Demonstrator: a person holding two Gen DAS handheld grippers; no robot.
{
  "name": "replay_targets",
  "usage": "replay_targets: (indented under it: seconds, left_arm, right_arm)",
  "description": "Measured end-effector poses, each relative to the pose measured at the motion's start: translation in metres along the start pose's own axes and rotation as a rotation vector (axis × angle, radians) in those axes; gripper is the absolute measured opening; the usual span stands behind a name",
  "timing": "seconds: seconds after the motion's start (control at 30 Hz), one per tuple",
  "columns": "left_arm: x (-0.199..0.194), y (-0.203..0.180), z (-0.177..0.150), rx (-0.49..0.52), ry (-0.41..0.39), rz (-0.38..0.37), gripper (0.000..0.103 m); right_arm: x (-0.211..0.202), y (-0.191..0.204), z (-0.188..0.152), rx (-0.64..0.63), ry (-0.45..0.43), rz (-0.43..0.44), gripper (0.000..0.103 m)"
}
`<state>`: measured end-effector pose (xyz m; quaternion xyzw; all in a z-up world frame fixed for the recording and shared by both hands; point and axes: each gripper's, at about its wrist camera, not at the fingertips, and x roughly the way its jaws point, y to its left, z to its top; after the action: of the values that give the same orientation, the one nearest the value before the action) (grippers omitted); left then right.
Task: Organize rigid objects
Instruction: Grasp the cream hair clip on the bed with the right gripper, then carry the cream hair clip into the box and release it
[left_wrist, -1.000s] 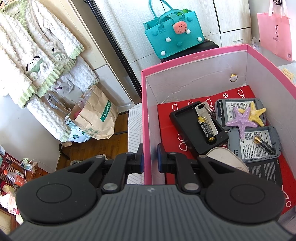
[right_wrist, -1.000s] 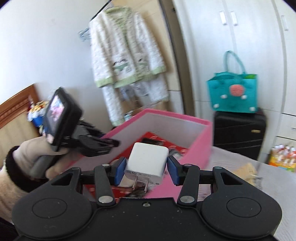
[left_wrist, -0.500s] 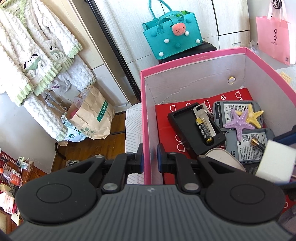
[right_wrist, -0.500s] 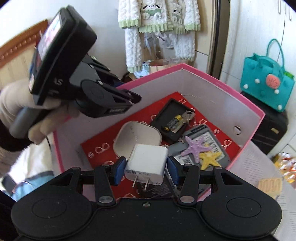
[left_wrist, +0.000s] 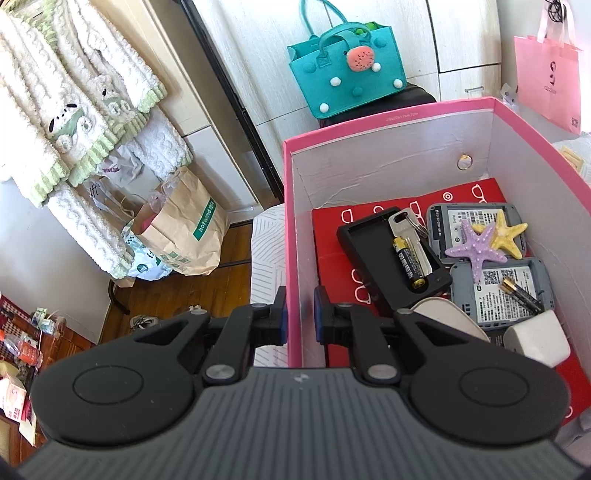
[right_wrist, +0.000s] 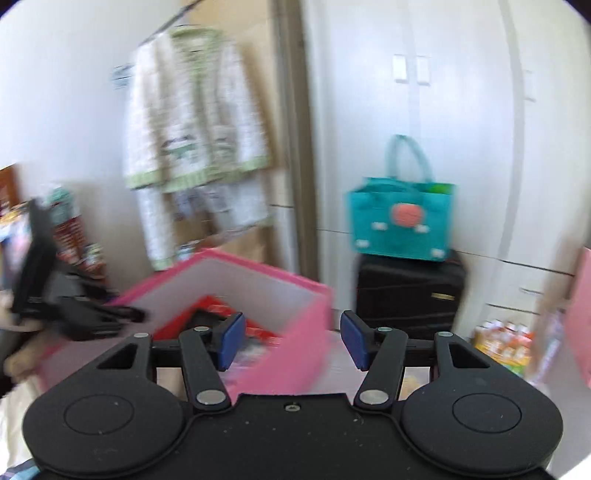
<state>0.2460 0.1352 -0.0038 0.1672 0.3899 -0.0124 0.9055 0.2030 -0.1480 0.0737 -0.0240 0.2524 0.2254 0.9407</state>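
Largest in my view is the pink box (left_wrist: 388, 118), open-topped, standing on a white patterned surface (left_wrist: 267, 251). My left hand-held gripper (left_wrist: 299, 317) is clamped on the box's near-left wall, pads pressed to both faces. Beyond the box's far edge a black suitcase (right_wrist: 410, 295) carries a teal bag (left_wrist: 347, 74); a pink bag (left_wrist: 546, 74) hangs past the far right corner, and a brown paper bag (left_wrist: 184, 236) sits on the floor to the left. Inside the box lie a black tray (left_wrist: 384, 258), two grey battery packs (left_wrist: 495, 291), a white charger (left_wrist: 535, 338) by the near right wall, and two starfish (left_wrist: 476, 251). My right hand-held gripper (right_wrist: 291, 341) is above the box's right corner, jaws opening with nothing between them.
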Motion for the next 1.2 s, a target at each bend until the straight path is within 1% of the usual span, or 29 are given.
replay_targets:
  seconds: [0.1, 0.17, 0.23, 0.27, 0.33, 0.43, 0.53, 0.6, 0.67, 0.73, 0.8, 0.87, 0.93, 1.1, 1.2]
  left_arm:
    - [-0.001, -0.002, -0.001, 0.002, -0.014, 0.01, 0.012]
    - [-0.001, -0.002, -0.001, 0.003, -0.014, 0.01, 0.012]
    - [-0.001, -0.002, -0.001, 0.002, -0.014, 0.01, 0.012]
    - [-0.001, -0.002, -0.001, 0.002, -0.014, 0.009, 0.012]
    - [-0.002, -0.003, -0.001, -0.001, -0.015, 0.007, 0.012]
    - [-0.002, -0.002, -0.002, -0.014, -0.016, -0.002, 0.011]
    - [-0.001, 0.0, -0.002, -0.026, -0.016, -0.004, 0.01]
    - [-0.001, 0.0, -0.001, -0.031, -0.016, -0.005, 0.01]
    - [-0.001, 0.002, -0.001, -0.04, -0.016, -0.009, 0.009]
    - [-0.001, 0.005, -0.001, -0.054, -0.017, -0.018, 0.009]
    - [-0.001, 0.006, -0.002, -0.064, -0.019, -0.028, 0.008]
    - [-0.002, 0.006, -0.002, -0.062, -0.019, -0.03, 0.008]
    - [-0.002, 0.005, -0.002, -0.06, -0.019, -0.03, 0.008]
    - [-0.002, 0.003, -0.002, -0.06, -0.016, -0.026, 0.008]
    - [-0.002, 0.002, -0.002, -0.06, -0.015, -0.023, 0.008]
  right_arm:
    - [0.004, -0.026, -0.013, 0.033, 0.025, -0.071, 0.062]
    - [0.012, -0.04, -0.024, 0.07, 0.053, -0.085, 0.062]
    - [0.023, -0.047, -0.035, 0.063, 0.08, -0.105, 0.064]
    - [0.03, -0.049, -0.041, 0.044, 0.093, -0.119, 0.067]
    - [0.04, -0.05, -0.053, -0.011, 0.116, -0.158, 0.07]
    - [0.059, -0.047, -0.066, -0.083, 0.144, -0.19, 0.07]
    - [0.071, -0.044, -0.072, -0.134, 0.149, -0.185, 0.07]
    - [0.08, -0.036, -0.075, -0.217, 0.161, -0.205, 0.069]
    - [0.086, -0.026, -0.078, -0.311, 0.168, -0.254, 0.067]
    - [0.091, -0.02, -0.08, -0.356, 0.157, -0.256, 0.065]
    - [0.093, -0.02, -0.08, -0.355, 0.15, -0.287, 0.062]
    - [0.09, -0.022, -0.077, -0.323, 0.136, -0.293, 0.059]
    - [0.085, -0.024, -0.076, -0.288, 0.121, -0.3, 0.059]
    - [0.07, -0.028, -0.072, -0.224, 0.095, -0.29, 0.058]
    - [0.058, -0.028, -0.068, -0.18, 0.086, -0.257, 0.058]
